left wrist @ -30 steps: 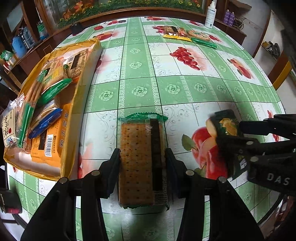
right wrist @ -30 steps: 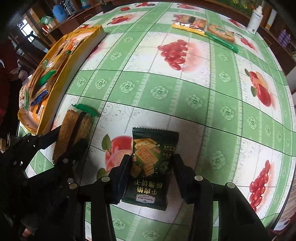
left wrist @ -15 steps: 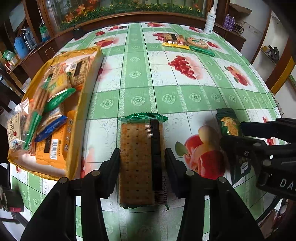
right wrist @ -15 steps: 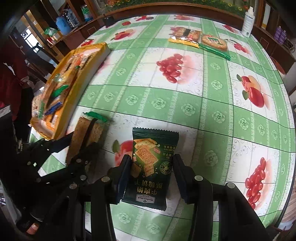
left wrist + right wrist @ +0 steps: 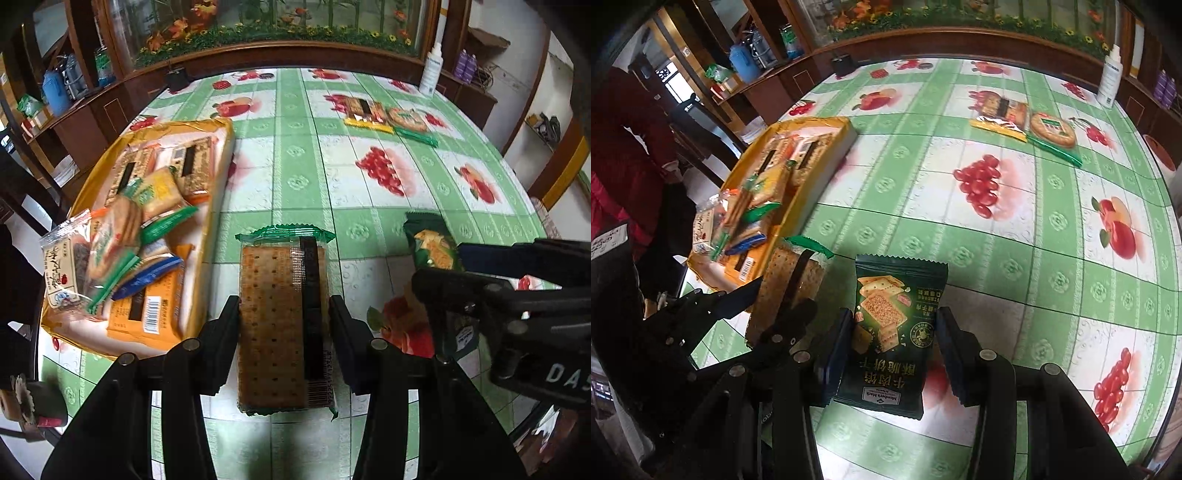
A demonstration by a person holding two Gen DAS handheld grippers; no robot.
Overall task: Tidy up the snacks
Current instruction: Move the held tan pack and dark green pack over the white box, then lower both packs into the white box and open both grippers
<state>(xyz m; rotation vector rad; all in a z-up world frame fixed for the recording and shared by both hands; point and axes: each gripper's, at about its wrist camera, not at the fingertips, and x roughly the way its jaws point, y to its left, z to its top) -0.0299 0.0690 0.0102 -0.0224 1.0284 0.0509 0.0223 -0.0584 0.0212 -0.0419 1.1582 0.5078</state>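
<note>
The left tool (image 5: 284,325) is closed on a clear-wrapped cracker pack (image 5: 282,321), which is clamped by its long sides between the two black fingers and held above the surface (image 5: 295,177). The right tool (image 5: 892,350) is likewise closed on a dark green cracker packet (image 5: 892,332), gripped at both side edges and carried clear of the green fruit-patterned cloth. The two tools are seen side by side, each visible in the other's view. A yellow tray (image 5: 207,236) is placed at the left edge of the surface, just beside the left tool, and is filled with assorted wrapped snacks. Two further snack packs (image 5: 391,120) are laid together at the far side, well apart from both tools. A white bottle (image 5: 1110,79) is stood near the far right rim.
</note>
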